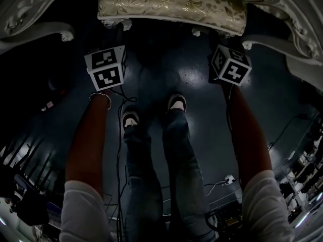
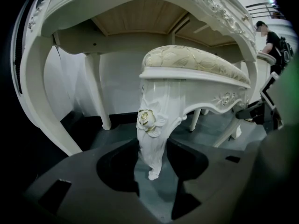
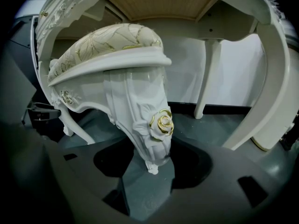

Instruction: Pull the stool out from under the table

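So, stool (image 1: pixel 171 4): sitting part way under the table (image 1: pixel 30 19); the head view's top edge is cutting off its gold-patterned seat.
left gripper (image 2: pixel 153 146): jaws are clamping the stool's carved leg (image 2: pixel 152 120), the one with the gold rose. Both jaws are touching its sides, and the foot is poking out below them.
right gripper (image 3: pixel 152 148): jaws are pinching the other front leg (image 3: pixel 147 125) the same way, standing wide around its thick part.
head view: the dark is swallowing both sets of jaws. Only the left marker cube (image 1: pixel 106 67), the right marker cube (image 1: pixel 231 64) and my forearms are showing clearly.
back legs (image 2: pixel 229 134): partly hiding behind the seat's apron in the left gripper view.
table top: only its underside and curved legs are showing, and the upper surface is staying out of sight.
person (image 2: pixel 273 36): standing at the right edge of the left gripper view, and the frame is cutting them off.
shoes (image 1: pixel 176 103): mine, standing on the dark floor (image 1: pixel 202 79) between the grippers.
lower corners of head view: cables and clutter are lying there, too dark to make out.
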A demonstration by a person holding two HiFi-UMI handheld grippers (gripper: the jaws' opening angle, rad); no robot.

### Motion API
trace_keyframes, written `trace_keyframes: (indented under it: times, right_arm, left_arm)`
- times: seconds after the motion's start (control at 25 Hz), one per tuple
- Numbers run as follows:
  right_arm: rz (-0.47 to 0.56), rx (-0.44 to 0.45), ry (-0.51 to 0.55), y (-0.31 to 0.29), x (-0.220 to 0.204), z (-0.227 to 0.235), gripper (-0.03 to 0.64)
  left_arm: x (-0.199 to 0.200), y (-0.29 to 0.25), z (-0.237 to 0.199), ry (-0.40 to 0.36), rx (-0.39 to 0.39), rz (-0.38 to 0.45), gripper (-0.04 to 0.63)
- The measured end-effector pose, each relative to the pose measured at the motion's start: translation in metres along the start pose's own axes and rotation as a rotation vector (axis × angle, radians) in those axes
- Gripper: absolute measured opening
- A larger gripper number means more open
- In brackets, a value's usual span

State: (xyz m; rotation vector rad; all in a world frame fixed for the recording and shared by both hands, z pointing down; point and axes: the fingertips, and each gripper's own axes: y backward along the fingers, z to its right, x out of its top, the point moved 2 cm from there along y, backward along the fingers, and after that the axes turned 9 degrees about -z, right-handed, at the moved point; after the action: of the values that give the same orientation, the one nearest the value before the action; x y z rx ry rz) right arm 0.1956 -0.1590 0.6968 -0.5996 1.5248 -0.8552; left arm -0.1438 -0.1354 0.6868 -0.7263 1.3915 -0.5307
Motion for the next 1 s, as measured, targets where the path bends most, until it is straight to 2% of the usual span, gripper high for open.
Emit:
trace_keyframes:
  times: [0.28, 0.76, 1.0]
  right_arm:
    - [-0.019, -0.003, -0.017, 0.005, -0.011, -0.001, 0.239]
    - [-0.028, -0.013, -0.003, 0.024, -0.029, -0.008, 0.239]
    - [-0.046, -0.003, -0.026, 0.042, -0.064, -0.012, 0.239]
  left_arm:
    - [-0.009, 0.005, 0.001, 0.001, -0.003, -0.037, 0.201]
    - [-0.025, 0.027, 0.003, 0.008, -0.014, -0.043, 0.201]
    - [-0.055, 0.05, 0.011, 0.01, -0.02, -0.057, 0.201]
